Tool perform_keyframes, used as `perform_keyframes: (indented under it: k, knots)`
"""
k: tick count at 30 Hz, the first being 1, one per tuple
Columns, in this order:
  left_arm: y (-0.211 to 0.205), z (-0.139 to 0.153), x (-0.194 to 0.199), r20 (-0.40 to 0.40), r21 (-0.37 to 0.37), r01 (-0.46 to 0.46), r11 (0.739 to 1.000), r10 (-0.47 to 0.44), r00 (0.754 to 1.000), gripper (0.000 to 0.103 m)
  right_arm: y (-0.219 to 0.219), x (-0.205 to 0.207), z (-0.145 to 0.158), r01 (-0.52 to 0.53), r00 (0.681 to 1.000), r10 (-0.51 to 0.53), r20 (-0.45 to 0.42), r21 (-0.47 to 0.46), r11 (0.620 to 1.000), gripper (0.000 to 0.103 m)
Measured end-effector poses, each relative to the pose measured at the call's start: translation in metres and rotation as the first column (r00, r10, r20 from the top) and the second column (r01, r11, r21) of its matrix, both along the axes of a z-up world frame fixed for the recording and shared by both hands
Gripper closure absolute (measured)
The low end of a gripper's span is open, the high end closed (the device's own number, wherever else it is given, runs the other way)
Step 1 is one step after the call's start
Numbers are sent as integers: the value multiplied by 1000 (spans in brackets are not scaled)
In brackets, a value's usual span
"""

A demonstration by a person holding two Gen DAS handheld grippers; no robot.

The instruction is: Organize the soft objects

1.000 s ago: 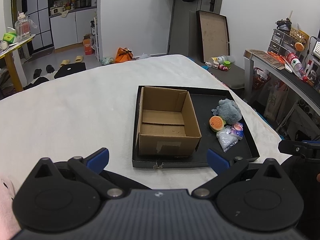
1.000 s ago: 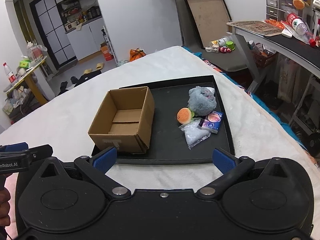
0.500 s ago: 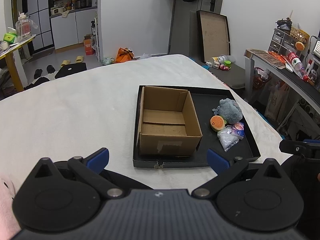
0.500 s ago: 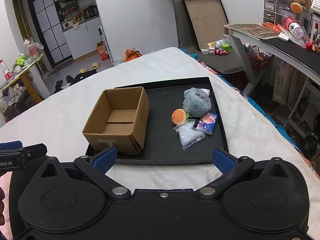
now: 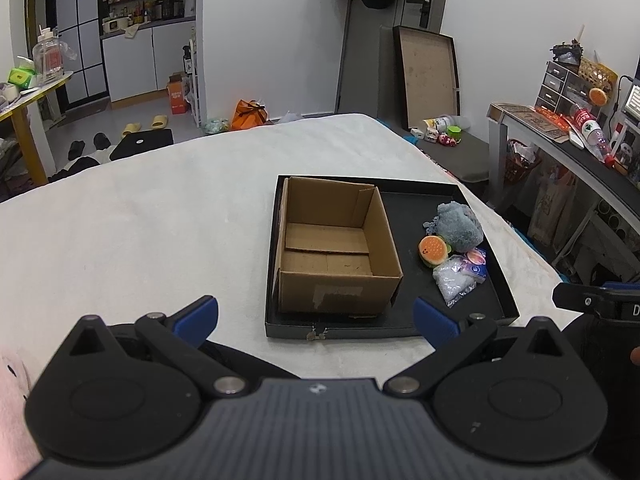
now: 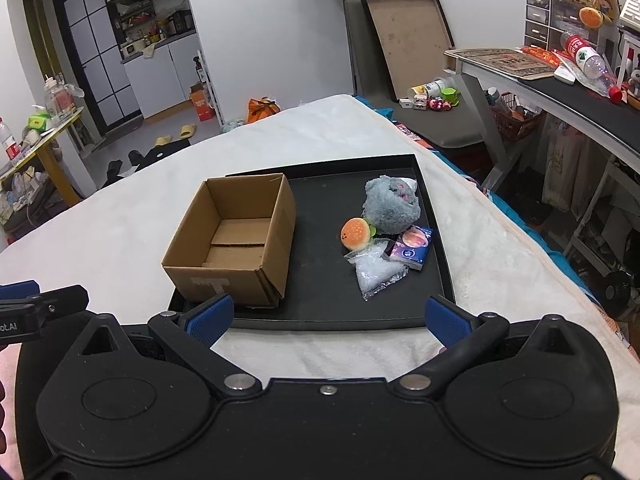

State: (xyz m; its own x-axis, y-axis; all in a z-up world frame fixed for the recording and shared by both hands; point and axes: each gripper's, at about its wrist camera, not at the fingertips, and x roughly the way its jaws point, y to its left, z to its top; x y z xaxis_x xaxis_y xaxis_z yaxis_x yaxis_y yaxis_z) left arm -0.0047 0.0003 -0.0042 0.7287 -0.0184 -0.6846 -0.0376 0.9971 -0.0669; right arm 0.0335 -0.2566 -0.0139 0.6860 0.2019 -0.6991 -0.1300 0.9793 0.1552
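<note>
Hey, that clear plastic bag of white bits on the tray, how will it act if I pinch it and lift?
The bag looks loosely filled, so it will probably sag and shift around the fingers. Its glossy, crinkled film may be slippery. It lies flat against the tissue pack, so it seems unlikely to roll.

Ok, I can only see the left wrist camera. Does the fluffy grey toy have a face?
Observer: The right wrist view shows pink marks on top of the grey plush toy and a white bit at its far side. I can't make out a clear face.
Operator: Is the other tool holding anything?
Observer: No. The right tool is open with nothing between its fingers, above the near rim of the black tray.
Operator: What's the purple thing?
Observer: A small purple packet with a pink circle printed on it, touching the clear plastic bag.
</note>
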Motion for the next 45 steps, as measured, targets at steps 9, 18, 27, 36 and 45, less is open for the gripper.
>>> perform_keyframes:
  k: [9, 18, 27, 36, 45]
  knots:
    - [0, 0, 2, 0, -3, -6, 1000, 6, 1000, 0, 3, 2, 0, -9, 1000, 9, -2, -6, 1000, 0]
    - [-2, -4, 7, -7, 0, -1, 1000, 1, 1000, 0, 0, 5, -5, -6, 1000, 6, -5, 3, 1000, 0]
    - [1, -8, 18, -5, -1, -26, 1000, 26, 1000, 0, -4, 14, -13, 2, 1000, -2, -15, 22, 1000, 0]
    - [3, -15, 35, -24, 6, -49, 999, 49, 998, 0, -7, 27, -23, 12, 999, -11, -33, 28, 1000, 0]
    - [4, -24, 57, -39, 15, -67, 998, 67, 997, 0, -14, 47, -32, 35, 998, -33, -47, 39, 999, 0]
